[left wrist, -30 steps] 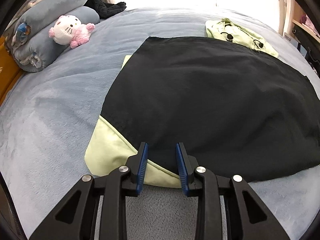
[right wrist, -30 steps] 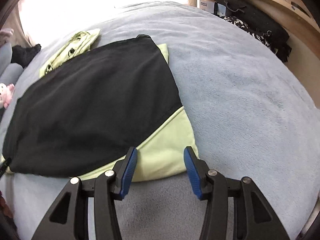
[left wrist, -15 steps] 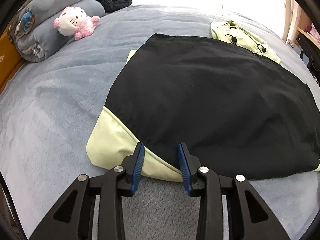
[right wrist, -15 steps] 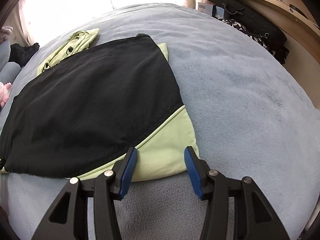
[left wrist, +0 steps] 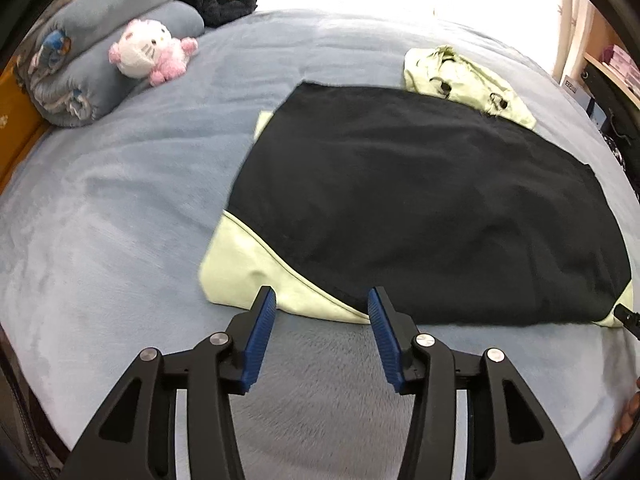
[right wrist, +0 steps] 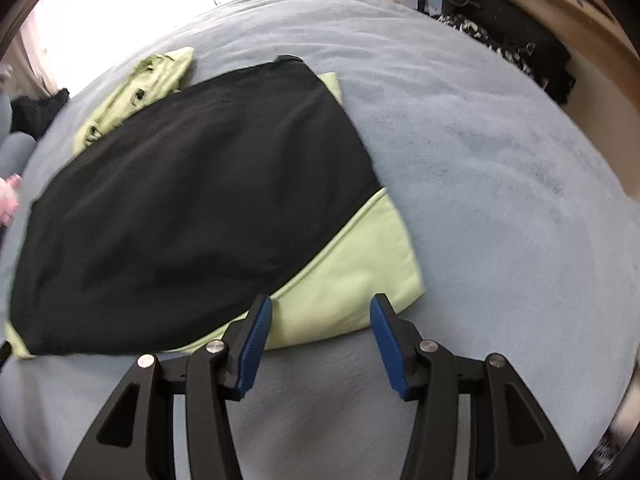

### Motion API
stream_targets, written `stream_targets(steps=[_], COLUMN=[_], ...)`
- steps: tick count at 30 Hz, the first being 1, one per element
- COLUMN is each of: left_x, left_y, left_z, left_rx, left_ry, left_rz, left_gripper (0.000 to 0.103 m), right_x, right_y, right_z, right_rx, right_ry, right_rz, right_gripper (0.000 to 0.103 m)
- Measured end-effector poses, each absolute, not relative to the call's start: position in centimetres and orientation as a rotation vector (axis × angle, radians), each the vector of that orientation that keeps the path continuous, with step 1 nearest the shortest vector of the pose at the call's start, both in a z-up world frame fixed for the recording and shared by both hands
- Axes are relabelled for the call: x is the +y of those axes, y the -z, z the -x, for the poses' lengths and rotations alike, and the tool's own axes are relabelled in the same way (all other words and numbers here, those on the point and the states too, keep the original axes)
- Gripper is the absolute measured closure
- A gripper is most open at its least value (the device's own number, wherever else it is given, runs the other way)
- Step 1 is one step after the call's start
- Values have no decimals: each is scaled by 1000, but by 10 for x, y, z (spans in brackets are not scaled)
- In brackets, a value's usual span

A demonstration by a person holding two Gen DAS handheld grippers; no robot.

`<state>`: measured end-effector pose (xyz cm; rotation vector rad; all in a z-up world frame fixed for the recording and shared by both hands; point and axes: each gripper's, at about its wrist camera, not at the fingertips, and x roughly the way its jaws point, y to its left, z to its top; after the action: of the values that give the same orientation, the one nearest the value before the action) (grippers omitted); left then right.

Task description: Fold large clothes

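Now garment (left wrist: 420, 208) flat on bed (left wrist: 120, 220), just ahead of both jaw pairs: black body folded, lime corners poking out near each gripper, lime hood (left wrist: 460, 76) at far end. Left gripper (left wrist: 322, 300) jaws apart, just been opening, nothing clamped; lime corner edge shows between tips. Right gripper (right wrist: 320, 306) jaws apart, empty, over other lime corner. Beyond left jaws, far left: plush cat (left wrist: 148, 56) beside rolled blanket (left wrist: 100, 40). Right of right jaws: shelf (right wrist: 560, 20) with dark bags. Box label there unreadable.

Bedroom: bed (left wrist: 120, 208), plush toy (left wrist: 150, 53)
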<state>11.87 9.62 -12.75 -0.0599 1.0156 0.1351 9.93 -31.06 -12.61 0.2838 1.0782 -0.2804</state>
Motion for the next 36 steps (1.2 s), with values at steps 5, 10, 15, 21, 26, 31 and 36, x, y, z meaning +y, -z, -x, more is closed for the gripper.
stream_targets(steps=[5,10,15,21,26,31,36], left_x=[98,103,97,84,75,61,52], left_y=[88,45,7,-40,-70,-79,-54], left_z=[-115,-129,-166,-220,-260,-314,-390], left_rx=[949,851,786,738,702,716,784], left_ry=[-125,-131,-116,-71,-41,4,29], left_rz=[-29,-92,-166,-216,-185,-183,-143], left_gripper=[46,30,28,27,16,15,15], right_x=[-289,-271,-263,-257,-253,-260,-277], right_y=[85,31,-21,-71,-98,-107,-79], right_z=[-96,-110,-142,-188,-218,-261,-336], right_rx=[1024,932,849,761,710,701,796], right_ry=[214,146,88,67,29,16,-2], right_rz=[-257,-200,-140,-40,-13,-40,-157], right_gripper=[52,52,52,52,43,34,33])
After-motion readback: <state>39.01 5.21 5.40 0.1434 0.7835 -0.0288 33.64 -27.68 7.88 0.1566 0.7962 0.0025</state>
